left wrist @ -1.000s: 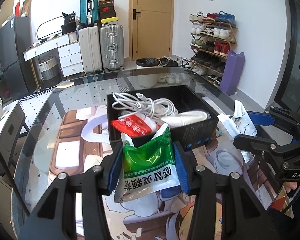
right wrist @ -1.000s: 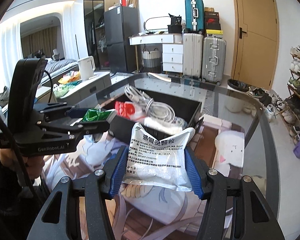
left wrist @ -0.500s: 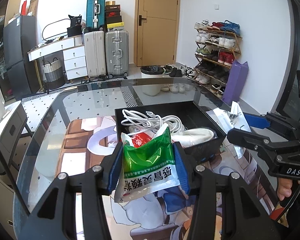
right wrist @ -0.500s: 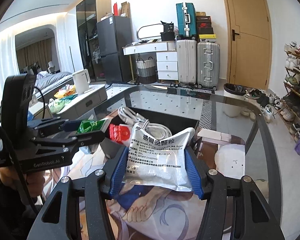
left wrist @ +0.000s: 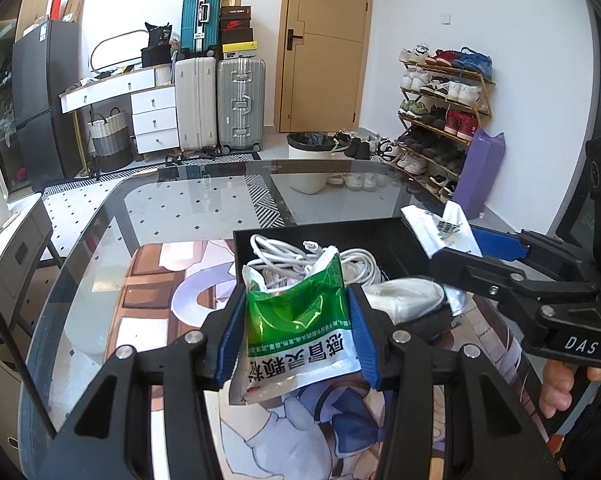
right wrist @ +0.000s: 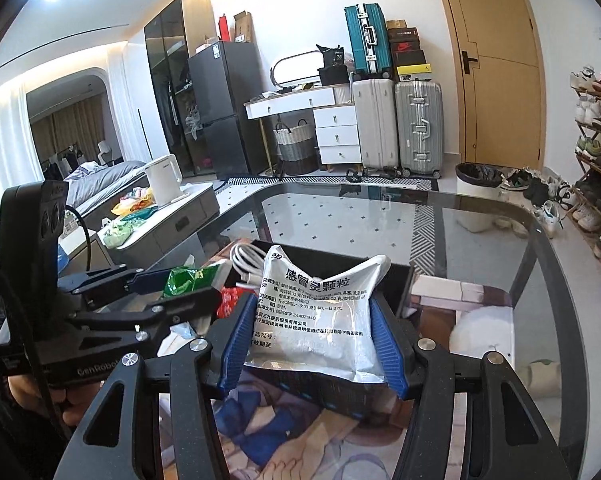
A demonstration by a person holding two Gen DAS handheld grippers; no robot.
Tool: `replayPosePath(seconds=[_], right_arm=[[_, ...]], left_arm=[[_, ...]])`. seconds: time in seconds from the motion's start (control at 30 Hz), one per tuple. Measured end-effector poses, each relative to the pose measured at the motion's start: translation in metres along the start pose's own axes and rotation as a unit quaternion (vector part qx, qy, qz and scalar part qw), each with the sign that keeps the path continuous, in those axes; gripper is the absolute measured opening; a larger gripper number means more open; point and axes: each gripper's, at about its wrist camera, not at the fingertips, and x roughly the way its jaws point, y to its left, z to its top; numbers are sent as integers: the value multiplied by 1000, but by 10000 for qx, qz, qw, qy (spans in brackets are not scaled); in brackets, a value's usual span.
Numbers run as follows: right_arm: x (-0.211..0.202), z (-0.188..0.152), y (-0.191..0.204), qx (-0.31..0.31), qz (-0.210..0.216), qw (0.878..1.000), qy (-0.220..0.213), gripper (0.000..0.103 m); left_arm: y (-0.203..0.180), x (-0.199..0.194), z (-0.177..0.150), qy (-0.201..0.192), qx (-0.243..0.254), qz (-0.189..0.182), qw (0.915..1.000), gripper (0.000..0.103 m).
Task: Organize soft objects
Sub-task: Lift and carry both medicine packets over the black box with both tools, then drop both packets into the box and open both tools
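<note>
From the left wrist view, the left claw (left wrist: 296, 330) is clamped on a green sachet (left wrist: 300, 320), its blue pads pressing both side edges so the packet bows between them. The sachet hangs just in front of the black bin (left wrist: 384, 232), which stands on the glass worktop (left wrist: 180, 208) and already holds a white cable (left wrist: 300, 256) and a pale pouch (left wrist: 404, 294). To the right of the bin, the right claw (left wrist: 456, 236) shows side-on with a white sachet's (left wrist: 440, 226) corner sticking out over the bin's far right rim.

From the right wrist view, the right claw is closed on the white sachet (right wrist: 316, 316), gripped by its edges and held right at the bin's (right wrist: 400, 276) near wall. Left of the bin, the left claw (right wrist: 172, 280) carries the green packet, and a red packet (right wrist: 230, 298) lies inside the bin.

The likely risk: both claws converge on the same bin, so they could knock together. Each edge-only hold on slick film could also slip, dropping a sachet outside the bin, or a sachet could snag the cable.
</note>
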Motion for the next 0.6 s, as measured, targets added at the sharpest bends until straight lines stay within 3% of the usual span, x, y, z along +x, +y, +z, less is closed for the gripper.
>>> replayPosePath(seconds=[0.6], right_arm=[[27,14,-13,282,12,9996,-10,57]], left_arm=[[-5,19,12,-15,-13,-118,9999,48]])
